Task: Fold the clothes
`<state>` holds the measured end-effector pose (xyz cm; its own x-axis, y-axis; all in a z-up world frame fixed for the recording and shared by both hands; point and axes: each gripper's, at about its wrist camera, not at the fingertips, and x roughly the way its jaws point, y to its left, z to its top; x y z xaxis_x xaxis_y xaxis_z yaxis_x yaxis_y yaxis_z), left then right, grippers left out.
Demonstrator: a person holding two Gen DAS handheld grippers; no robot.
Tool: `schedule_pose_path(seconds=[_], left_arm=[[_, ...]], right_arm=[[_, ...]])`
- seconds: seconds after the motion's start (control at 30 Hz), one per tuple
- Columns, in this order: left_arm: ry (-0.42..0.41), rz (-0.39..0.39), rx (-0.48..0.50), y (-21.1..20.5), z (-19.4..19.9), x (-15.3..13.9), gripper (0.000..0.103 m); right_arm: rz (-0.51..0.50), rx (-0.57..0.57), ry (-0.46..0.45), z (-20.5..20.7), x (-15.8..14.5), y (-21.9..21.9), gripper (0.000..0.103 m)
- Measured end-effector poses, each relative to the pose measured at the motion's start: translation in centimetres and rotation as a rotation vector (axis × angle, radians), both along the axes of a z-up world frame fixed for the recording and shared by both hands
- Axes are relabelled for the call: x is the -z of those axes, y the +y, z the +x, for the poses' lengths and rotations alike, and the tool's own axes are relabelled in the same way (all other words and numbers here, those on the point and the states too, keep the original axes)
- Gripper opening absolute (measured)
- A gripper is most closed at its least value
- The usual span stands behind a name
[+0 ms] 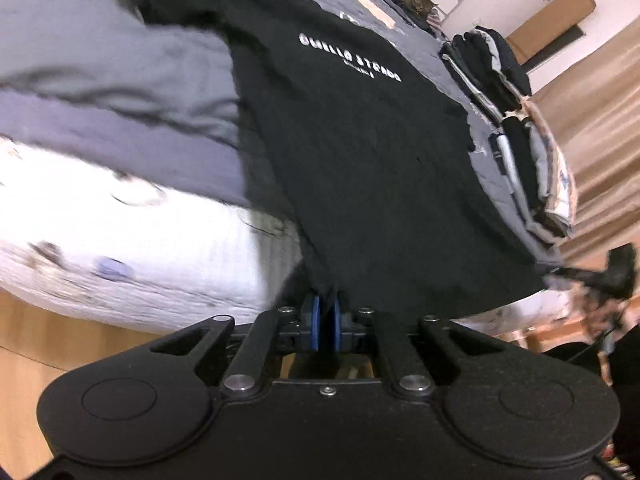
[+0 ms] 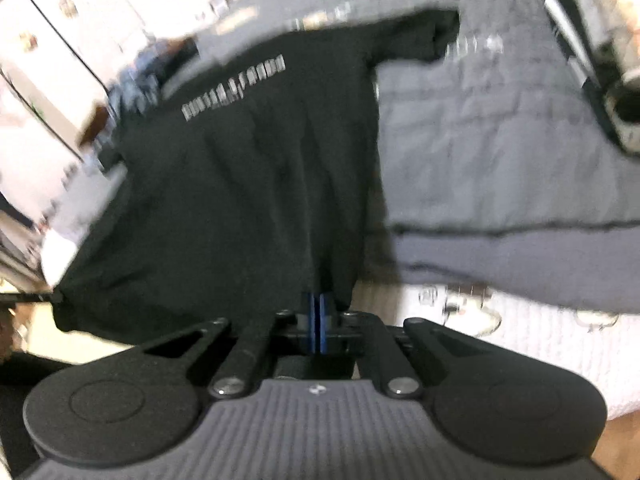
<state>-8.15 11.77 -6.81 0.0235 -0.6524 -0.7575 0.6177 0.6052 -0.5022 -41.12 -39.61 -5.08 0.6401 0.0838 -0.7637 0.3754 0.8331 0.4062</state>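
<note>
Both the left claw (image 1: 325, 312) and right claw (image 2: 319, 312) were clamped on the black T-shirt's (image 1: 360, 160) hem at the bed (image 1: 120, 208) edge; uneven pulling could skew it.

Indoor light, moderately bright, soft shadows. Both views fisheye, edges strongly curved. Right wrist view heavily motion-blurred: shirt print (image 2: 234, 87) smeared, white cupboards (image 2: 68, 20) blown out. Left wrist view sharper at centre, blurred along bed (image 1: 120, 240) left edge, where white bedding glares.
</note>
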Motion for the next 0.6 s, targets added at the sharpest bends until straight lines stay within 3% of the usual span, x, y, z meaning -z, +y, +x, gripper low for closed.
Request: schedule_pose_path(seconds=[0.07, 0.2, 0.3, 0.37, 0.4, 0.6], left_arm=[[-0.042, 0.085, 0.006, 0.2, 0.1, -0.1, 0.008], [-0.18, 0.317, 0.037, -0.9, -0.4, 1.3, 0.012], [-0.175, 0.263, 0.009, -0.5, -0.6, 1.3, 0.015], [-0.179, 0.222, -0.009, -0.4, -0.4, 1.1, 0.037], [-0.196, 0.199, -0.017, -0.6, -0.5, 0.7, 0.042], [-0.286, 0.063, -0.08, -1.8, -0.8, -1.2, 0.045]], right_arm=[[-0.01, 0.0, -0.027, -0.6, -1.5, -0.4, 0.002], [-0.114, -0.066, 0.092, 0.3, -1.3, 0.5, 0.002], [-0.234, -0.13, 0.238, 1.3, 0.3, 1.9, 0.005], [-0.251, -0.158, 0.285, 1.4, 1.1, 2.3, 0.006], [-0.254, -0.158, 0.286, 1.2, 1.2, 2.3, 0.007], [-0.215, -0.051, 0.093, 1.3, -1.0, 2.0, 0.011]])
